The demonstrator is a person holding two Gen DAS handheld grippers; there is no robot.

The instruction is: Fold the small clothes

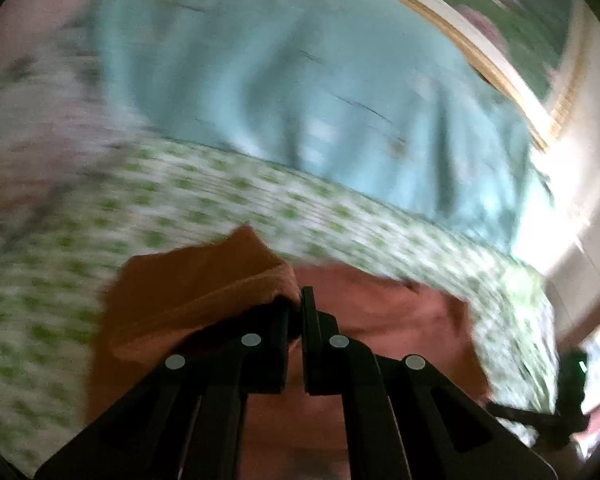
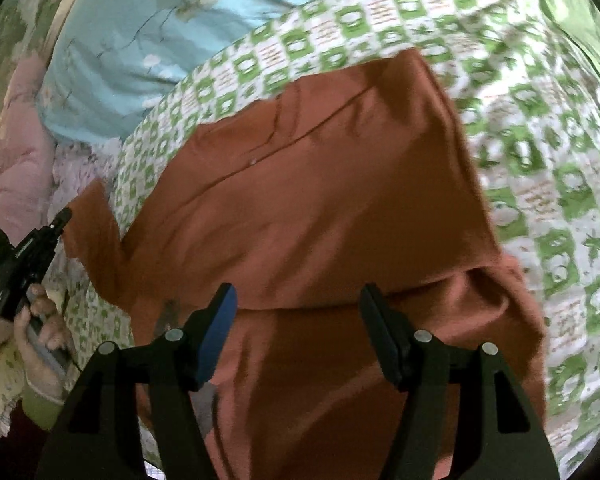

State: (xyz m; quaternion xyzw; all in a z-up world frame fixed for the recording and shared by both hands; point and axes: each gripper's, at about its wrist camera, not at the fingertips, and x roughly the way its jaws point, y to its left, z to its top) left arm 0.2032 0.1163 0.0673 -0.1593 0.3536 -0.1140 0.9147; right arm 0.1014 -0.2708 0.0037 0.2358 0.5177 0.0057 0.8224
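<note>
Because the left wrist view is smeared by motion blur, the green-and-white patterned bedsheet shows there only as streaked dots, and the pale blue quilt beyond it has no readable detail. In the right wrist view the same bedsheet is sharper, with green squares and frames legible, while the blue quilt is cut off by the upper lens edge. A pink padded cover lies at the far left, partly hidden behind the quilt.

The rust-orange garment lies spread on the bedsheet, directly ahead of and beneath the right gripper. Its lower portion runs under the gripper body and out of frame, so its full outline cannot be determined. A fold edge crosses the cloth just beyond the fingertips. The right gripper's fingers stand wide apart with nothing between them, above the cloth.

The left gripper has its fingers closed together, pinching a raised corner of the garment; the lifted flap stands to the left of the fingertips. The rest of the cloth lies below and to the right. From the right wrist view, the left gripper appears small at the left edge, beside a lifted garment corner, held by the person's left hand.
</note>
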